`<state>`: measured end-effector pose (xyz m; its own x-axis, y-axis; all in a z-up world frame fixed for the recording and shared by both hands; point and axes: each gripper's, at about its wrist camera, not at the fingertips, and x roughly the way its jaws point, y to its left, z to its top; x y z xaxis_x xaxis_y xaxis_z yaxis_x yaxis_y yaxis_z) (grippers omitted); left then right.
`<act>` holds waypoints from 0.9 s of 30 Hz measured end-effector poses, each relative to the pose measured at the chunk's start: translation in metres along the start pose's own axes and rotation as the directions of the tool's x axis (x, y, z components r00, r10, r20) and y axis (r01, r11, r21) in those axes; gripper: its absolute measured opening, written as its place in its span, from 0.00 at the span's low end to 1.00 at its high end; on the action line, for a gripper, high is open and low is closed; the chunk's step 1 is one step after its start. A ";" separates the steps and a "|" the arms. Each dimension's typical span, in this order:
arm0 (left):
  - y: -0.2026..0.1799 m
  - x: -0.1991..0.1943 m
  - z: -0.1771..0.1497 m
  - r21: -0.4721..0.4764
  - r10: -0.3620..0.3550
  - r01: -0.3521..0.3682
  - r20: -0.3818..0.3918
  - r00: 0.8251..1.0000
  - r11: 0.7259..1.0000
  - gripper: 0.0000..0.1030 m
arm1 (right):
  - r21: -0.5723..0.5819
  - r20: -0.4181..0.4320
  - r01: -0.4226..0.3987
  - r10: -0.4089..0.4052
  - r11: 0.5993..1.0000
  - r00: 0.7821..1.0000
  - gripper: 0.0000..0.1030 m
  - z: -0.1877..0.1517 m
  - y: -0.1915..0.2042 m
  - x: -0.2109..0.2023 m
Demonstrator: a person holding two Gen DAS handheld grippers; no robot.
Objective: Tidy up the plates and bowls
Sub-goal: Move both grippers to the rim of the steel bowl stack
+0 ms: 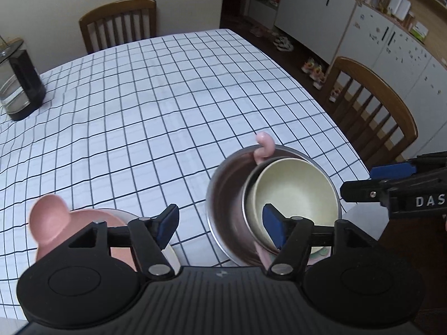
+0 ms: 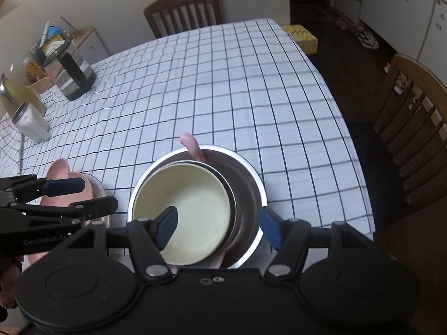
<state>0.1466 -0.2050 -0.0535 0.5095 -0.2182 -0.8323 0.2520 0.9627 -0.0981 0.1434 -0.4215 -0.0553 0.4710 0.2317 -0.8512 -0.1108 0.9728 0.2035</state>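
Observation:
A steel bowl (image 1: pixel 226 192) (image 2: pixel 245 173) sits near the table's front edge with a cream-lined bowl (image 1: pixel 293 192) (image 2: pixel 190 203) tilted inside it. A pink curled handle (image 1: pixel 264 146) (image 2: pixel 192 145) sticks up at its far rim. My right gripper (image 2: pixel 218 223) is open above these bowls, one finger over the cream bowl, the other outside the steel rim. A pink dish with an ear-shaped knob (image 1: pixel 47 220) (image 2: pixel 64 173) lies to the left in a pale plate (image 1: pixel 170 251). My left gripper (image 1: pixel 220 223) is open and empty between the pink dish and the steel bowl.
The table has a white cloth with a dark grid (image 1: pixel 153 106). A glass kettle (image 1: pixel 19 81) (image 2: pixel 75 75) stands at the far left. A white appliance (image 2: pixel 30 122) is on the left edge. Wooden chairs stand behind (image 1: pixel 120 22) and to the right (image 1: pixel 371 106).

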 end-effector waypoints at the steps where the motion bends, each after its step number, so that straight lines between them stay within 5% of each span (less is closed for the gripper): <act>1: 0.002 -0.001 -0.001 -0.008 0.001 0.000 0.004 1.000 1.000 0.65 | -0.007 0.004 -0.005 0.005 1.000 1.000 0.67 0.001 0.000 -0.001; 11: 0.020 0.008 -0.008 -0.160 0.040 -0.038 0.007 0.999 0.986 0.74 | -0.109 0.027 -0.073 0.076 0.991 0.997 0.93 0.014 -0.006 -0.002; 18: 0.026 0.029 -0.021 -0.260 0.060 -0.069 -0.044 0.997 0.963 0.74 | -0.138 0.003 -0.095 0.096 0.986 0.995 0.93 0.020 -0.035 0.010; 27: 0.022 0.045 -0.035 -0.273 0.057 -0.071 -0.058 0.997 0.959 0.74 | -0.138 -0.090 -0.128 0.116 0.982 0.989 0.90 0.014 -0.070 0.050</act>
<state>0.1464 -0.1882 -0.1117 0.4741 -0.1533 -0.8670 -0.0191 0.9827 -0.1842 0.1873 -0.4781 -0.1051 0.3746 0.3420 -0.8618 -0.2897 0.9261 0.2416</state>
